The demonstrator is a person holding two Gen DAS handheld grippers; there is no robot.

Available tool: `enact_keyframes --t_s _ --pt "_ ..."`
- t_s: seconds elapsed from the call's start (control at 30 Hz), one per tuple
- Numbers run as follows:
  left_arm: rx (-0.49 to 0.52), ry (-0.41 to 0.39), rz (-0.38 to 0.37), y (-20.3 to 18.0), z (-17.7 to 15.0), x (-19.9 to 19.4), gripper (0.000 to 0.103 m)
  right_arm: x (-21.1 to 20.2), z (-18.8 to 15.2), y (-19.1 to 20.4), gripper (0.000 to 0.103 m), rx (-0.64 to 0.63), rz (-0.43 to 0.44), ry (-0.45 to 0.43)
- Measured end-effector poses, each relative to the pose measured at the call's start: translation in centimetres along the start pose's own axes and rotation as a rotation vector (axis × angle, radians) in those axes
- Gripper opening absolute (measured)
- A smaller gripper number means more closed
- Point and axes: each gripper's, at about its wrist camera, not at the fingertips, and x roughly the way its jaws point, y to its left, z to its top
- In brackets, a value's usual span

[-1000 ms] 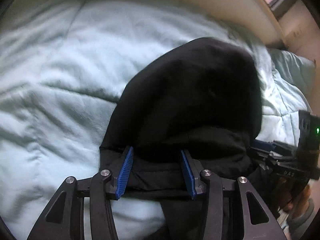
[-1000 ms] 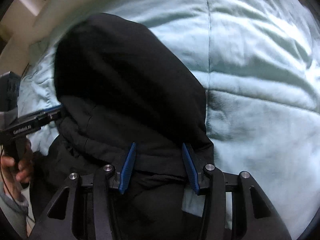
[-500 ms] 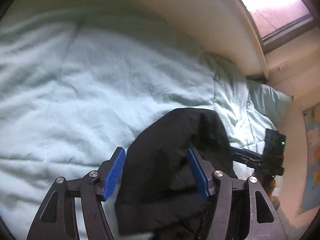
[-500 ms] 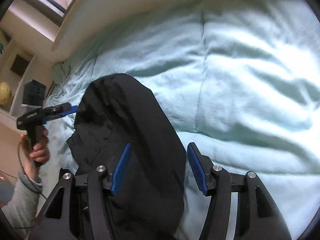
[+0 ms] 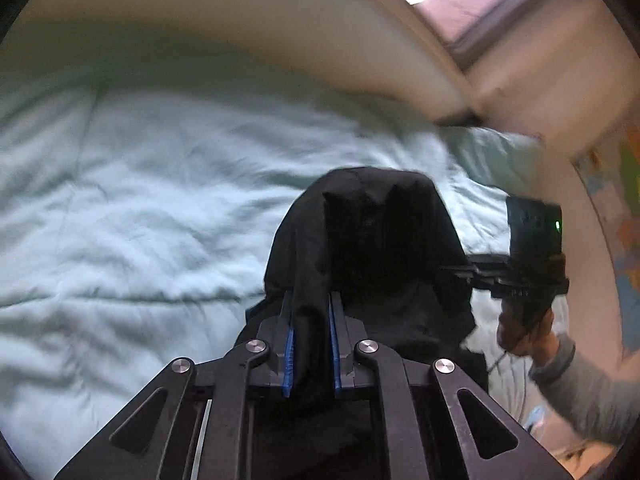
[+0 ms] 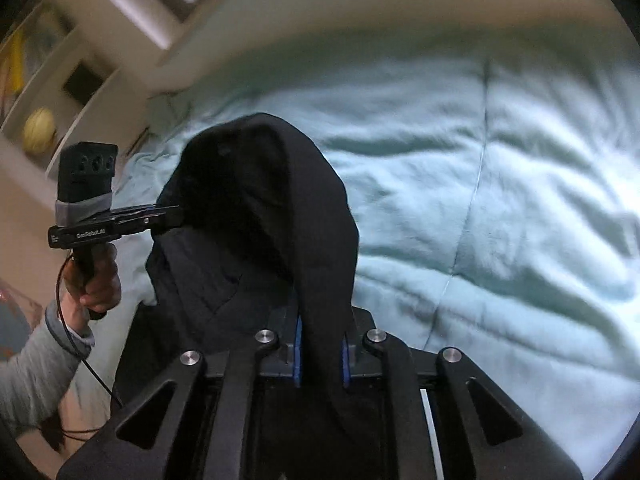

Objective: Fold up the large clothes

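Note:
A black garment (image 5: 380, 240) hangs bunched and lifted over the pale green duvet (image 5: 160, 200). My left gripper (image 5: 310, 300) is closing tight on a fold of its edge, which sits pinched between the blue pads. In the right wrist view the same black garment (image 6: 260, 200) drapes down into my right gripper (image 6: 322, 322), whose jaws are likewise closing on a thick fold between its pads. Each gripper shows in the other's view: the right gripper (image 5: 460, 268) and the left gripper (image 6: 168, 216) both bite into opposite sides of the cloth.
The duvet (image 6: 500, 200) covers the whole bed. A beige headboard (image 5: 240, 40) curves along the far side, with a pillow (image 5: 492, 148) at its end. Shelves holding a yellow ball (image 6: 39, 136) stand beyond the bed. A hand (image 5: 520, 328) in a grey sleeve holds the right gripper.
Both grippers went from open around the garment to shut on folds of it. Both have risen, lifting the black cloth off the duvet.

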Motion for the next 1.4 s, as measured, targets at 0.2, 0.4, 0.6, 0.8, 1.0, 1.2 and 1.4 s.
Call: enact_keyframes --t_s 0.2,0.4,0.6,0.8,1.0,1.2,1.4 --pt "0.136 -0.057 0.036 -8.5 -6.7 -9.0 0.013 -8.4 -5.6 9.2 0.016 -0.156 -0.108 -0.074" --pt "0.168 -0.065 0.07 -14.8 -16.6 -15.0 0.013 -14.6 -15.3 17.5 0.016 -0.268 -0.246 -0.098" --pt "0.008 0.081 0.12 -15.1 -29.5 -12.9 0.014 -13.6 -28.1 21.6 0.016 -0.258 -0.344 0.031" --pt "-0.253 0.099 0.141 -11.2 -35.6 -12.5 0.013 -9.4 -34.9 18.6 0.016 -0.065 -0.353 0.195" --pt "-0.176 -0.032 0.13 -13.3 -30.7 -21.0 0.016 -16.5 -30.4 17.2 0.033 0.064 -0.309 0.057" --pt "-0.133 -0.117 0.042 -15.7 -22.9 -19.2 0.033 -15.6 -20.3 20.1 0.054 0.126 -0.211 -0.066" --pt "-0.268 0.092 -0.01 -12.1 -23.6 -9.2 0.033 -6.1 -19.6 19.2 0.054 0.231 -0.213 0.084"
